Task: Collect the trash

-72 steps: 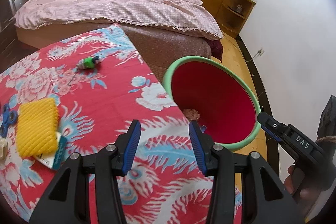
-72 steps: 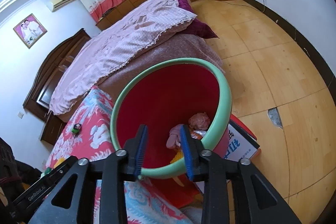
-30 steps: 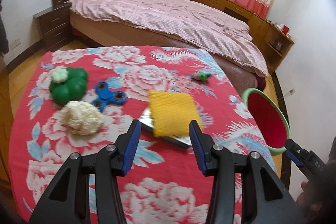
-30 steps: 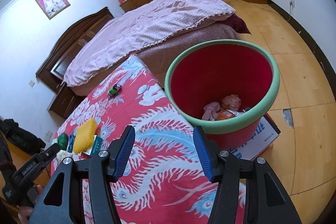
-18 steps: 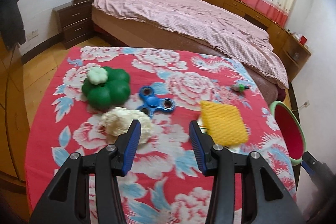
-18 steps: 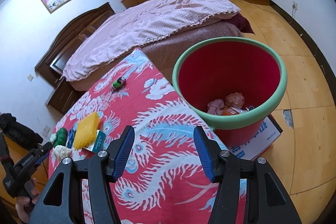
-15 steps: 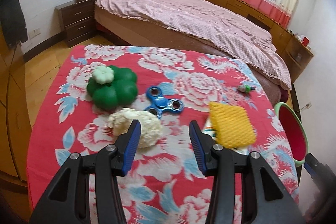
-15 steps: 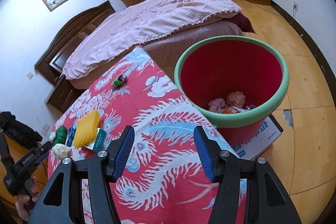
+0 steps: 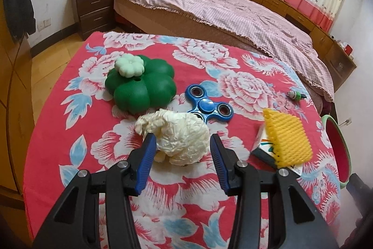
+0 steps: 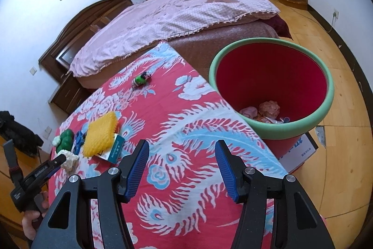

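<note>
A crumpled cream paper ball [image 9: 179,134] lies on the red floral tablecloth [image 9: 70,132]. My left gripper [image 9: 181,155] is open, its blue pads either side of the ball's near edge, not closed on it. The ball also shows in the right wrist view [image 10: 70,161], beside the left gripper's tip. The red bin with a green rim [image 10: 272,85] stands off the table's right edge and holds some trash [image 10: 268,109]; its rim shows in the left wrist view [image 9: 335,146]. My right gripper [image 10: 181,163] is open and empty above the cloth near the bin.
On the cloth are a green clover-shaped toy [image 9: 139,85], a blue fidget spinner [image 9: 208,105], a yellow foam net [image 9: 286,137] over a small box [image 10: 114,148], and a small green figure [image 9: 296,95]. A bed [image 9: 209,6] lies beyond the table. A carton [image 10: 298,151] sits under the bin.
My left gripper has swung from the bin across the table to the left and come in around the paper ball. My right gripper has opened wide and drawn back from the bin.
</note>
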Available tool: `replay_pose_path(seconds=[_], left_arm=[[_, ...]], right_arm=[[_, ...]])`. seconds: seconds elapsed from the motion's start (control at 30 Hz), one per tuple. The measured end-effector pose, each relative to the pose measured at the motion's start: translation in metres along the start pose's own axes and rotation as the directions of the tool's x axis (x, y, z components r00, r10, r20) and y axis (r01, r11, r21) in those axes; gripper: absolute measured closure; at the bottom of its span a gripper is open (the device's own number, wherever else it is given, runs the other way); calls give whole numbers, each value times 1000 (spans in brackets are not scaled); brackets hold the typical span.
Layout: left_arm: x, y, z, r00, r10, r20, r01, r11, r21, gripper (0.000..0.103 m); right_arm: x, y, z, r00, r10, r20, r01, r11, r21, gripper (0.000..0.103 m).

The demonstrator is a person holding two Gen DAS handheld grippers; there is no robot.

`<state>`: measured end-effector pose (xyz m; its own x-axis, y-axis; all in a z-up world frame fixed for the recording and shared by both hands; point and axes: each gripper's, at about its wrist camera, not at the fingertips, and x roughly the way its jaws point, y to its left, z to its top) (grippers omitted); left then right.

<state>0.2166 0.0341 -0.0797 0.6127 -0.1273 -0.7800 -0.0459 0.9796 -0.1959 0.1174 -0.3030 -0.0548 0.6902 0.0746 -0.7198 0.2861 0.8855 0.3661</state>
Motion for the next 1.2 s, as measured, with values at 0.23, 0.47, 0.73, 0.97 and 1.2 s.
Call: replay_pose_path(seconds=[0.23, 0.47, 0.73, 0.97, 1.2], left_arm=[[11, 7, 0, 1000, -13, -7, 13, 999, -39, 55], [16, 8, 2, 1000, -31, -2, 31, 998, -45, 55], [13, 17, 1, 998, -65, 24, 67, 996, -66, 68], [1, 22, -1, 994, -100, 49, 105, 990, -97, 70], [-13, 21, -5, 990, -122, 72, 129, 986, -102, 70]], right_arm=[[8, 16, 5, 1000, 9, -10, -9, 999, -42, 43], [19, 39, 9, 999, 31, -19, -33, 995, -95, 43], [38, 68, 8, 997, 65, -52, -72, 984, -160, 43], [61, 93, 8, 994, 70, -81, -86, 971, -223, 43], [85, 113, 5, 990, 71, -123, -102, 956, -274, 43]])
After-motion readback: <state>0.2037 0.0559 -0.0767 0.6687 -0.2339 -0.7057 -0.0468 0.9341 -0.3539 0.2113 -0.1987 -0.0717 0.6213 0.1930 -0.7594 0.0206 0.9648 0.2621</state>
